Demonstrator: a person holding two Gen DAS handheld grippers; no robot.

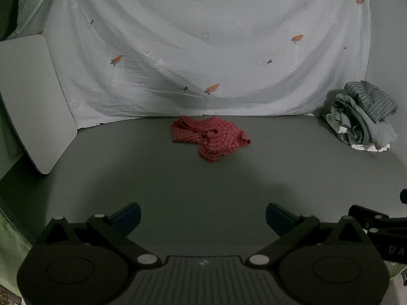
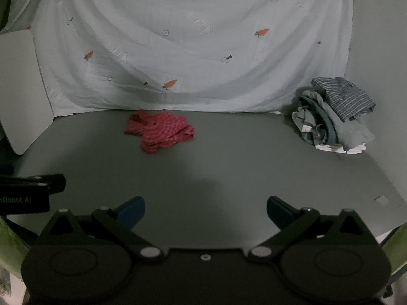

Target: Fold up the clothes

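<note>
At the far edge of the grey, matte surface (image 1: 178, 190), just in front of the hanging pale sheet printed with small orange carrots (image 1: 193, 50), lies the crumpled red checked garment (image 1: 209, 138), bunched into a low heap. Its long axis runs roughly across the view, from an upper left lobe down to a tail that points toward the near right; which end is collar or hem cannot be told. The left hand-held gripper (image 1: 203, 217) hovers low over the near part of the surface, its jaws spread wide with nothing between the blue-padded fingertips (image 1: 128, 216), well apart from the garment. The right hand-held gripper (image 2: 206, 212) is likewise spread wide and empty, also well short of the cloth. To the right, near the sheet's lower corner, sits a rumpled pile of grey, blue-striped and white clothes (image 2: 335, 117), apart from the red piece. A white rounded board (image 1: 30, 101) leans upright at the left side of the surface. The right wrist view alone shows a small pale square mark (image 2: 380, 200) on the surface at the near right, and the black body of the other tool with pale lettering at its left edge; the left wrist view instead catches part of the right tool at its right edge.
</note>
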